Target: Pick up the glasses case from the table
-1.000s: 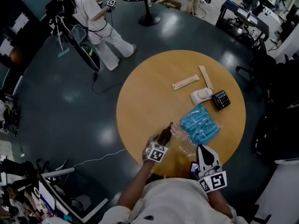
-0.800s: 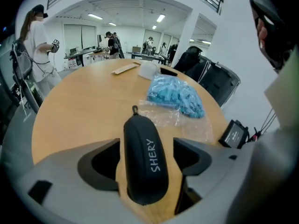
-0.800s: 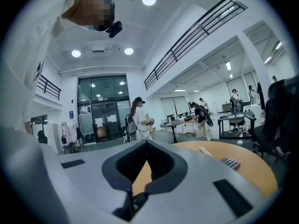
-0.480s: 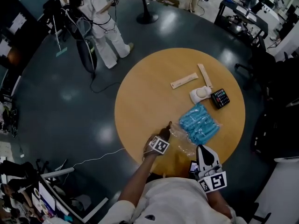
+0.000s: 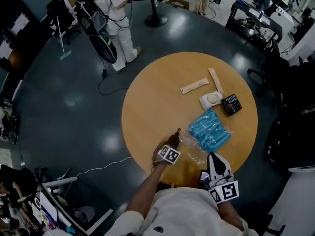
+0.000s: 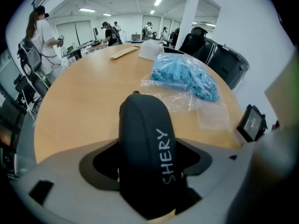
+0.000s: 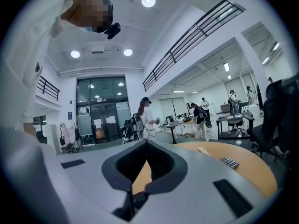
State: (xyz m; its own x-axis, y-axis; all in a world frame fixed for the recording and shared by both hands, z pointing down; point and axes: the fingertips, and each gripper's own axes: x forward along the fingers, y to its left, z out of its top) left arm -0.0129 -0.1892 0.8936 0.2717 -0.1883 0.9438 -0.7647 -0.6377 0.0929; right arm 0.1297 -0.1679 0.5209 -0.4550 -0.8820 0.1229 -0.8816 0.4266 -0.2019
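The glasses case [image 6: 142, 143] is black and rounded, with white lettering on its side. It stands on the round wooden table [image 5: 147, 97] near the front edge, and it also shows as a dark shape [image 5: 173, 137] in the head view. My left gripper [image 6: 145, 169] points steeply down over it with its jaws spread wide on either side, and I see no pad pressing on it. My left gripper [image 5: 172, 142] sits just left of a clear plastic bag [image 5: 192, 149]. My right gripper [image 5: 214, 157] hangs at the table's near edge, jaws together, holding nothing.
A bag of blue items [image 5: 210, 130] lies right of the case. Farther back are a calculator [image 5: 232, 103], a white object [image 5: 210, 100] and two pale strips [image 5: 194, 86]. A small dark device [image 6: 252, 122] sits near the right gripper. A person [image 5: 115, 14] stands beyond the table.
My left gripper sank and tipped downward, bringing the case from a raised tilt down onto the table. The person in white walked farther away. My right gripper stayed put.
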